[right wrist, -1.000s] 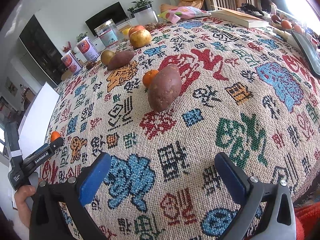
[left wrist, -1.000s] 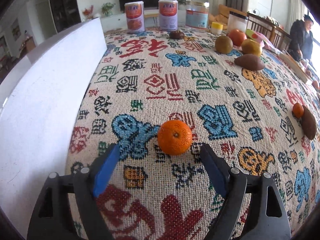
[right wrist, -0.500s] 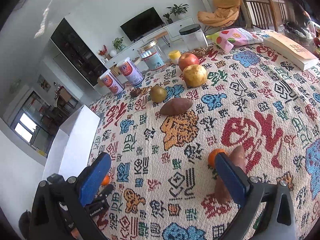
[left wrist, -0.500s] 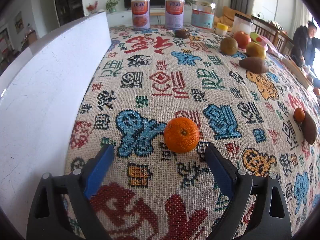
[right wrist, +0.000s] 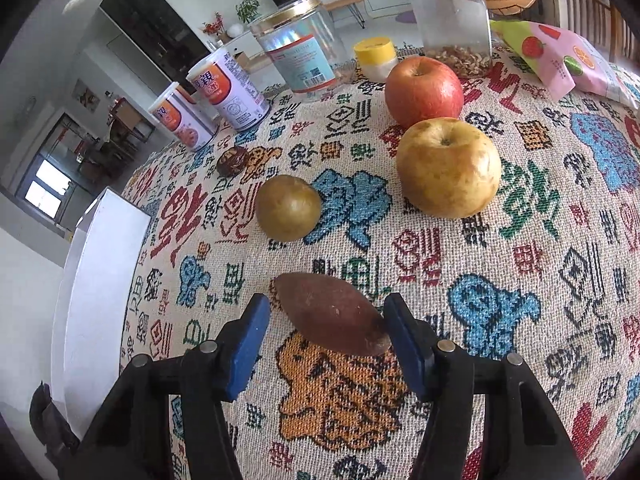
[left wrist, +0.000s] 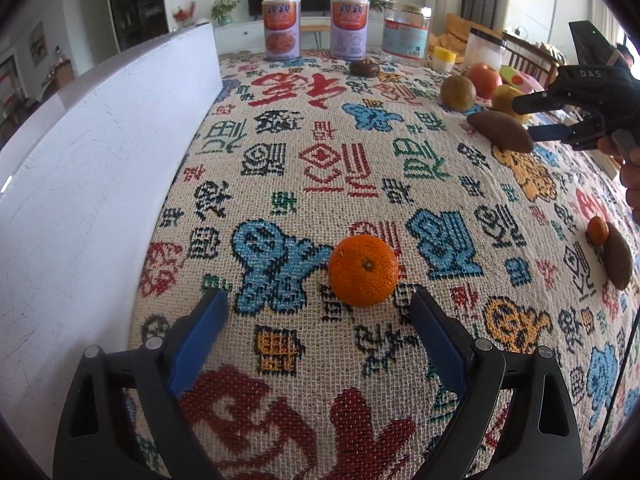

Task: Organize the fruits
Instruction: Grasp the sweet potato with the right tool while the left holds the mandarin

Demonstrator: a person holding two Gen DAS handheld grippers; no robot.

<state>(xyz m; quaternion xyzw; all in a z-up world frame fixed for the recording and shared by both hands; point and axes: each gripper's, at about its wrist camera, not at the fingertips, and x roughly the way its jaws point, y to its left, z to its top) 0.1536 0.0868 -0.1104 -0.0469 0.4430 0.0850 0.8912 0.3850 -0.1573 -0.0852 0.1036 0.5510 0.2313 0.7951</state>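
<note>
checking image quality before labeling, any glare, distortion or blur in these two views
Left wrist view: strong fisheye bulge in the tablecloth, dark corner vignette, orange sharp. Right wrist view: same bulge, glare streaks on the clear jar, blown-out window at left, sweet potato sharp.

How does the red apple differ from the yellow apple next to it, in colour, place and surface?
Colour: the round red apple has smooth red skin with faint streaks; the round yellow apple is yellow-green.
Place: the red apple lies farther from the right gripper, near the small yellow-lidded jar; the yellow apple lies nearer.
Surface: the yellow apple shows brown blemishes; the red apple shows none.
Both rest stem side up on the patterned woven tablecloth.
</note>
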